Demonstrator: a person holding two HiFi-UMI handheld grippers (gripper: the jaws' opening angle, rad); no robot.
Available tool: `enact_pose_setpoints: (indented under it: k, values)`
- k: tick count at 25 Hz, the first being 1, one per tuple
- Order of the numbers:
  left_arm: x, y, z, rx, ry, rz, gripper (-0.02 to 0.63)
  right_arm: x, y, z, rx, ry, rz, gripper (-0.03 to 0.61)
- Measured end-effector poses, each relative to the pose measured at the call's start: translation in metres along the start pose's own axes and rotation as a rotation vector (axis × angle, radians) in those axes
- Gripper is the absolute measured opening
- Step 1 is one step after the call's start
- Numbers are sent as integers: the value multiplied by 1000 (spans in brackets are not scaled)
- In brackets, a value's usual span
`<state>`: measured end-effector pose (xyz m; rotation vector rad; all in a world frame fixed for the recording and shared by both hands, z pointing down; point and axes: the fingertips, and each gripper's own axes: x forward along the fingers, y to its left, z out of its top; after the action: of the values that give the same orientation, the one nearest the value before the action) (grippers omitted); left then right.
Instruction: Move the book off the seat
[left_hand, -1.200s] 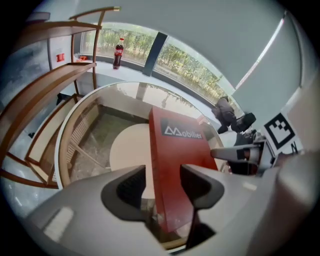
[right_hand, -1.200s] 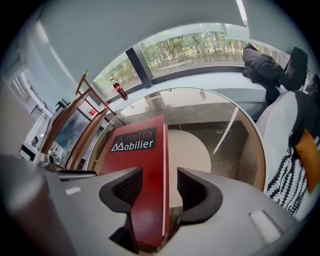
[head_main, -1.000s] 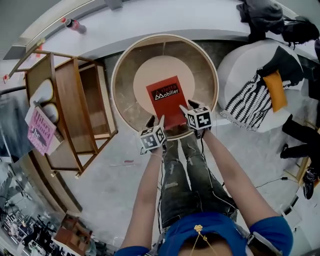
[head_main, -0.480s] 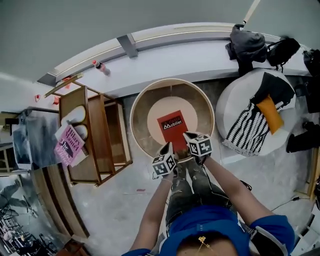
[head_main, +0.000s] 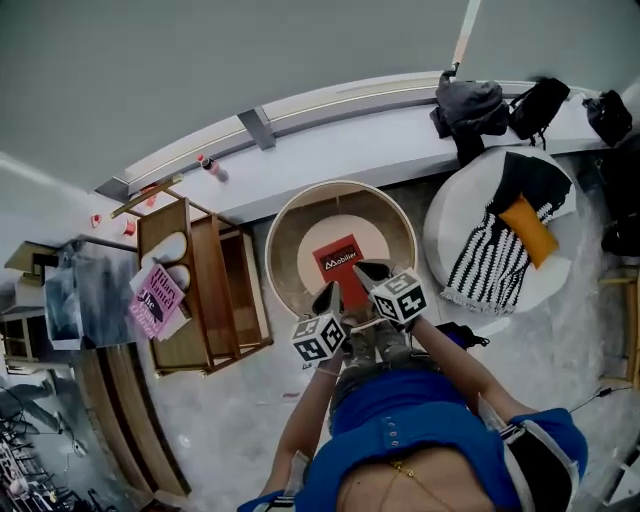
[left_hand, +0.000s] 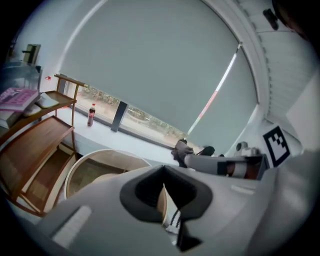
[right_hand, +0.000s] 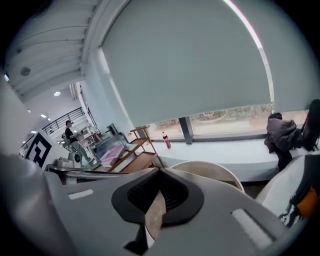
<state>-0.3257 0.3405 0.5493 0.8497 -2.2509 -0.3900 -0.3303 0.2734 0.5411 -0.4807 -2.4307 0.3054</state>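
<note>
A red book (head_main: 338, 266) lies flat on the round cushion of a beige tub chair (head_main: 283, 235) in the head view. Both grippers hang over the chair's near rim, well above the seat. My left gripper (head_main: 333, 297) is shut with nothing in it, just left of the book's near edge. My right gripper (head_main: 362, 271) is shut and empty too; its tip overlaps the book's near right corner from above. In the left gripper view the jaws (left_hand: 163, 169) meet over the chair rim (left_hand: 100, 155). In the right gripper view the jaws (right_hand: 159, 170) are pressed together, and the book is hidden.
A wooden shelf unit (head_main: 205, 290) with a pink book (head_main: 156, 300) stands left of the chair. A white round seat (head_main: 450, 225) with a striped throw and an orange cushion is on the right. Behind runs a window ledge (head_main: 330, 130) with a bottle (head_main: 212, 167) and dark bags (head_main: 465, 100).
Both grippers went from open to shut and rose away from the book. The head view pulled back and up, so the chair looks smaller. The book stays on the seat.
</note>
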Motion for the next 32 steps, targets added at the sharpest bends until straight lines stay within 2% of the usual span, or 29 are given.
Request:
enact_pose_setpoints:
  k: [6, 11, 15, 21, 32]
  values:
    - [-38, -51, 54, 73, -141, -65, 0, -54, 36, 61, -125, -150, 14, 0]
    - [-64, -85, 77, 156, -220, -102, 0, -85, 61, 85, -203, -228, 24, -1]
    - [-83, -106, 88, 233, -278, -101, 0, -107, 74, 93, -257, -296, 36, -2]
    - [-104, -122, 94, 291, -325, -91, 0, -128, 84, 97, -241, -344, 45, -2]
    - [-111, -131, 94, 308, -343, -85, 0, -137, 89, 98, -259, -353, 63, -1]
